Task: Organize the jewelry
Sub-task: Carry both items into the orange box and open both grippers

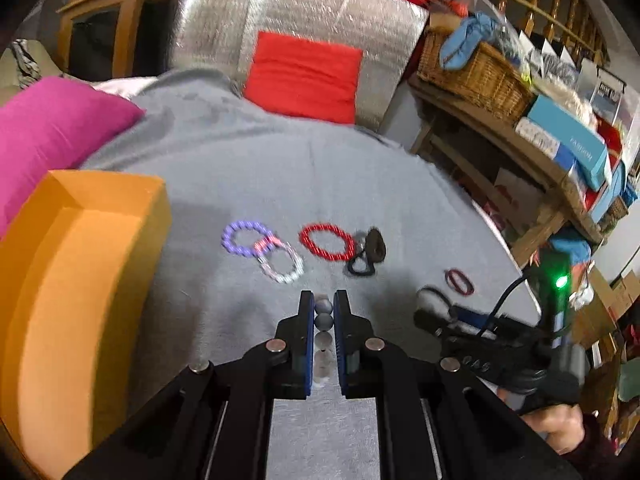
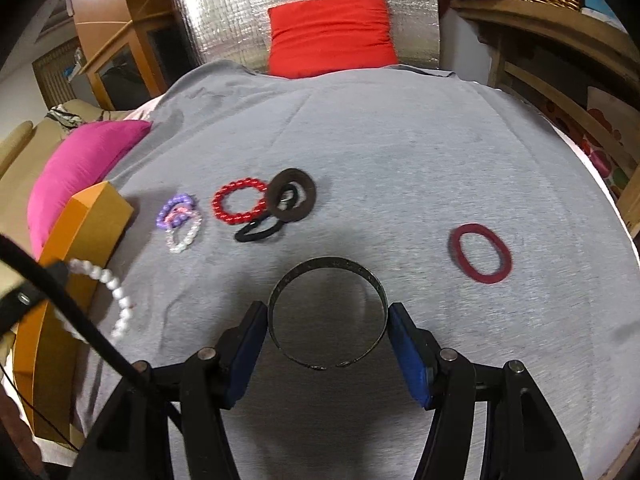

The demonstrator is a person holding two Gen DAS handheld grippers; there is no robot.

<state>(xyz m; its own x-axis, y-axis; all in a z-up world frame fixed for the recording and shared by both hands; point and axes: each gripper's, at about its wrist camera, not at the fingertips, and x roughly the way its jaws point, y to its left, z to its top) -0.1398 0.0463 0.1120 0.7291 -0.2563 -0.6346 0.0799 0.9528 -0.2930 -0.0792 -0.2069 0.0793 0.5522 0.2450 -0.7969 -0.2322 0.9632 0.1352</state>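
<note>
My left gripper (image 1: pixel 324 304) is shut on a white pearl bracelet (image 1: pixel 323 316), which hangs from it in the right wrist view (image 2: pixel 116 300), next to an orange box (image 1: pixel 76 280). My right gripper (image 2: pixel 327 312) is shut on a dark metal bangle (image 2: pixel 327 280), gripping its two sides above the grey cloth. On the cloth lie a purple bead bracelet (image 2: pixel 174 210), a clear bead bracelet (image 2: pixel 185 236), a red bead bracelet (image 2: pixel 239 206), a brown ring (image 2: pixel 292 196), a black hair tie (image 2: pixel 258 230) and a dark red band (image 2: pixel 482 253).
A pink cushion (image 2: pixel 80 172) lies left behind the orange box (image 2: pixel 86 224). A red cushion (image 2: pixel 332 32) leans at the back against a silver foil panel. A wooden shelf with a wicker basket (image 1: pixel 476 76) and boxes stands to the right.
</note>
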